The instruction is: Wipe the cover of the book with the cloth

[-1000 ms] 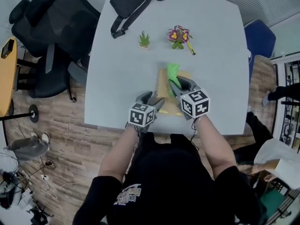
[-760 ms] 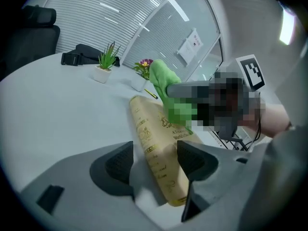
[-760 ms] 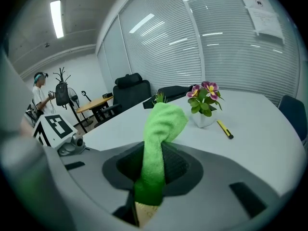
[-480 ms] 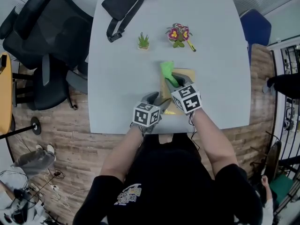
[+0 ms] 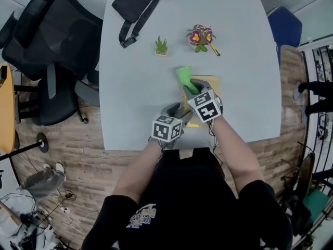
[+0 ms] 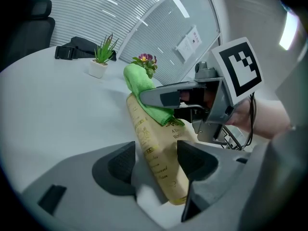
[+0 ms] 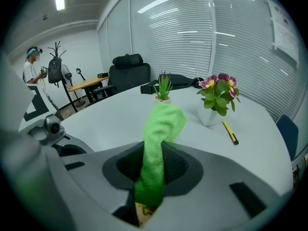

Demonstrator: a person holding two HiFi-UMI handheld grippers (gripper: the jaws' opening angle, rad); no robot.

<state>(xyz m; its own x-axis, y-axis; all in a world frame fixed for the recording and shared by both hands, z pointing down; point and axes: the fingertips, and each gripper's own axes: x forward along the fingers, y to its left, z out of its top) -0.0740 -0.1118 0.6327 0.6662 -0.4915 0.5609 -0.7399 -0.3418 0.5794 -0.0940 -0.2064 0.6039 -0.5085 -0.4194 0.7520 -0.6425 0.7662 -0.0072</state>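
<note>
Can see only a far corner of the book [image 5: 210, 81] in the head view. Can't see the rest under the right tool [image 5: 192, 86] and left tool [image 5: 176, 109]. Can't read the gold words on its spine in the left gripper view: too blurry. In the right gripper view, just a tiny bit of book under the cloth [image 7: 156, 143]. Black bag [image 5: 138, 1] cut off by the top edge. Far-off person [image 7: 32, 66] too small to make out.

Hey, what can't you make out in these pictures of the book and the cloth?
Book title: in the left gripper view the green cloth and the right gripper cover part of the print.
Book in the head view: mostly under the left gripper and right gripper.
Book in the right gripper view: only a sliver shows below the cloth; the jaws hide the rest.
</note>
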